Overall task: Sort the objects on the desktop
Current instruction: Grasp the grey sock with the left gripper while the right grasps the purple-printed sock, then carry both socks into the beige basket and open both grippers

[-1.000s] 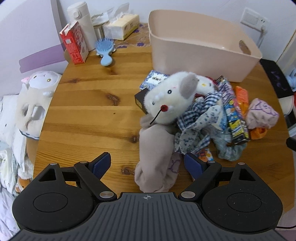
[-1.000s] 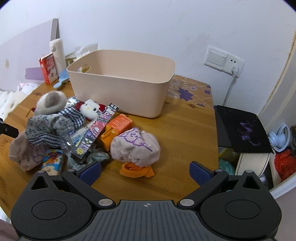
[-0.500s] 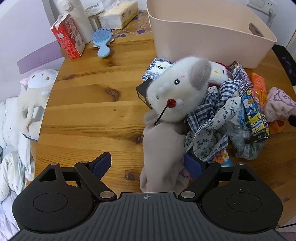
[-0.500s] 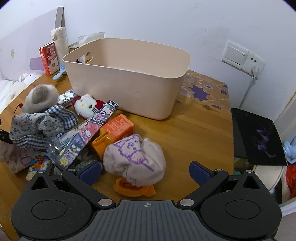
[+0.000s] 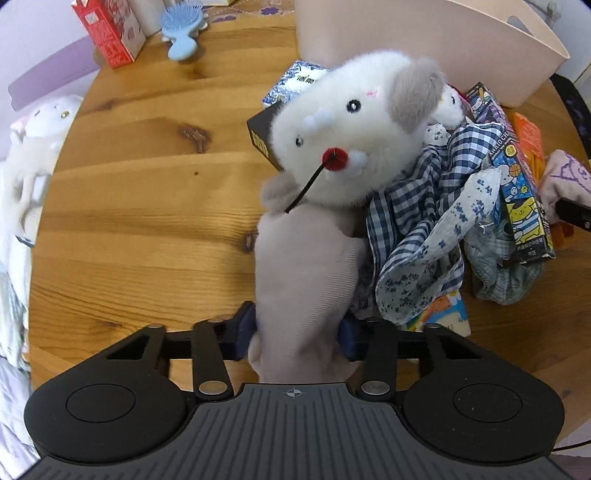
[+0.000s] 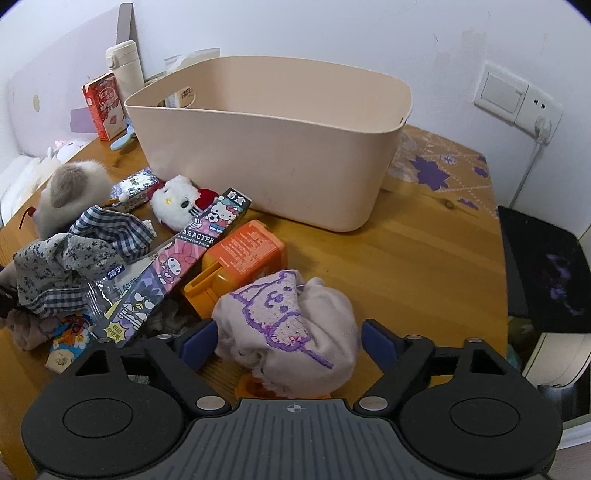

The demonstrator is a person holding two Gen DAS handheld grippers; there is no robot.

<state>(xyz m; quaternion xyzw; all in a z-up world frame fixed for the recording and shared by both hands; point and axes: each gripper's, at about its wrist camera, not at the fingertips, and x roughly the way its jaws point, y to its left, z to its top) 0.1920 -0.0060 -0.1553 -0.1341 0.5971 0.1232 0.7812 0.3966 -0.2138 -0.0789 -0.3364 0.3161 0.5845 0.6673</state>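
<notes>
Beige plastic fills the upper middle of the right wrist view: the storage bin (image 6: pixel 280 147) stands on the wooden table (image 6: pixel 424 251), and what shows of its inner walls is bare. Its floor is hidden, so I cannot tell for sure that nothing lies inside, but the sorting looks barely begun.

Nearly everything is still heaped in front of the bin. In the left wrist view the left gripper (image 5: pixel 295 332) sits at lower centre with its fingers pressed against both sides of the mauve sock (image 5: pixel 306 266), which runs up the frame toward the white plush mouse (image 5: pixel 354 147); the mouse rests on the sock's far end and on a dark box. Right of it lie the checked cloth (image 5: pixel 417 206) and the long character box (image 5: pixel 517 184).

In the right wrist view the right gripper (image 6: pixel 288 339) is at lower centre, its fingers apart on either side of the purple-print sock (image 6: pixel 291 325), close to it without clamping it. An orange cloth peeks from under that sock. Behind it sit the orange container (image 6: pixel 243 262) and the Hello Kitty plush (image 6: pixel 177 203).

At upper left, by the wall, the red carton (image 6: pixel 105 105), white flask (image 6: pixel 125 66) and blue hairbrush (image 5: pixel 183 33) stand apart from the pile; whether they belong to the sorting I cannot say.
</notes>
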